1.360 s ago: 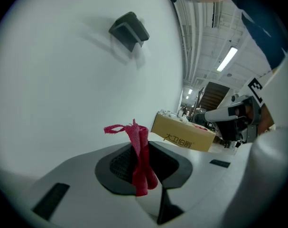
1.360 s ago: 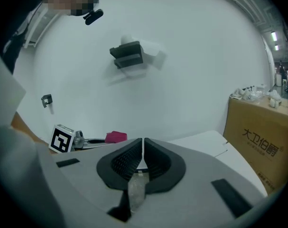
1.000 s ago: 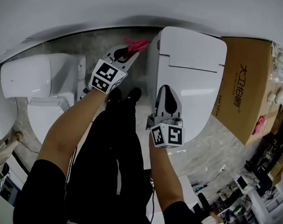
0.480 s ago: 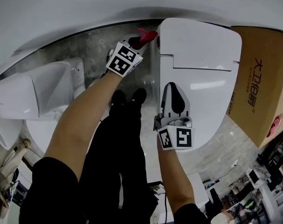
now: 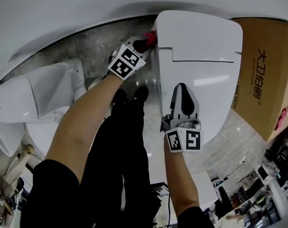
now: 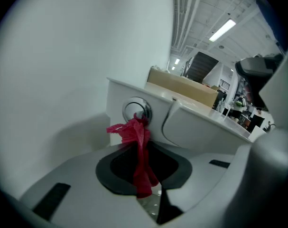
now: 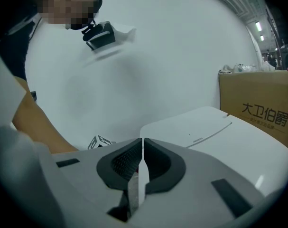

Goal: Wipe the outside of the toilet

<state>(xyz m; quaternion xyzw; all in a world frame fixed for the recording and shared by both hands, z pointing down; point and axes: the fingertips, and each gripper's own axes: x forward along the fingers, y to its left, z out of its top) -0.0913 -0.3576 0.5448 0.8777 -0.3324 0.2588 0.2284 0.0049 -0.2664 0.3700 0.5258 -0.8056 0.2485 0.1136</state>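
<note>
My left claw (image 5: pixel 143 44) clamped on a red cloth (image 6: pixel 135 136), the cloth bunched up at the chrome button (image 6: pixel 137 109) on the side of the toilet (image 5: pixel 200 37), my right claw (image 5: pixel 182 91) pinched together on nothing, over the toilet's lid (image 5: pixel 210 87), cardboard box (image 5: pixel 264 70) just beside.

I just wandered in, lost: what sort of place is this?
Likely a workshop or storeroom for bathroom fittings, not a home bathroom: a toilet near a second toilet, a cardboard box, and strip lights over an open hall.

Crimson cloth (image 6: pixel 140 148), white toilet (image 5: pixel 200 37) (the box (image 5: pixel 264 75) is brown).
</note>
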